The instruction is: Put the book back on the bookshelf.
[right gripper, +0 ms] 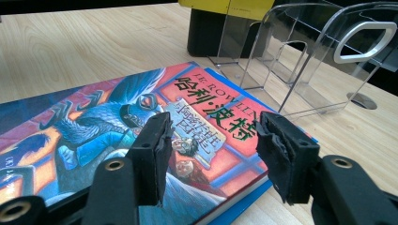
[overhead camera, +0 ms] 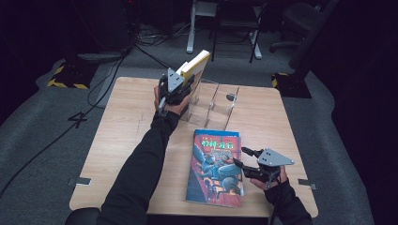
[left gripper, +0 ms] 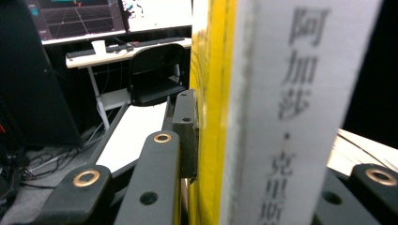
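Wooden table point(overhead camera: 122, 140): we judge yellow book point(overhead camera: 196, 63) stiff, heavy; left gripper point(overhead camera: 180, 85) pinches its covers upper centre, right gripper point(overhead camera: 245, 161) spread.

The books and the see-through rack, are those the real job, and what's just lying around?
Part of the job:
- yellow-and-white book, clamped in the left gripper
- clear plastic rack
- blue picture-cover book, flat on the table
- right gripper, jaws open over it

Just lying about:
- black chair
- monitors
- floor cables
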